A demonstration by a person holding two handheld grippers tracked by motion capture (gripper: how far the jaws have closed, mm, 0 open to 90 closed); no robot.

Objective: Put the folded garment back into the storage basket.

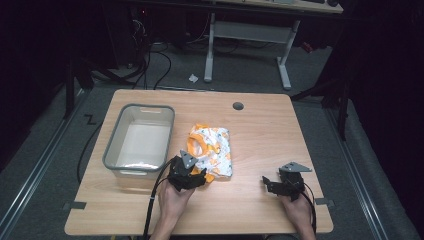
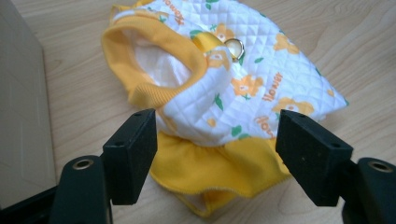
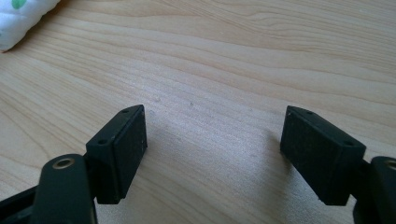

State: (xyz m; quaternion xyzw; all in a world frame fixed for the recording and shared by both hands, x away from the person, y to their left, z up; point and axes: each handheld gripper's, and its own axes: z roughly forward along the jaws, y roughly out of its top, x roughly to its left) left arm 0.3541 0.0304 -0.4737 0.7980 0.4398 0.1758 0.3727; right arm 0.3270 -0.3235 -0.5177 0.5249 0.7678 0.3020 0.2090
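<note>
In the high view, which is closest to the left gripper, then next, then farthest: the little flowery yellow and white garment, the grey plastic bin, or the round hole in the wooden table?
From the left gripper:
1. Quilted yellow and white flowered garment, right at its jaws, mid-table.
2. Grey plastic bin, beside it on the left.
3. Round dark hole in the wooden table, near the far edge.

The quilted white garment (image 2: 243, 70) carries the word "flower" in orange letters, repeated several times among its printed orange blossoms.

Black left gripper (image 1: 192, 176) and right gripper (image 1: 278, 184), grey plates, seemingly brass-ringed screw holes
</note>
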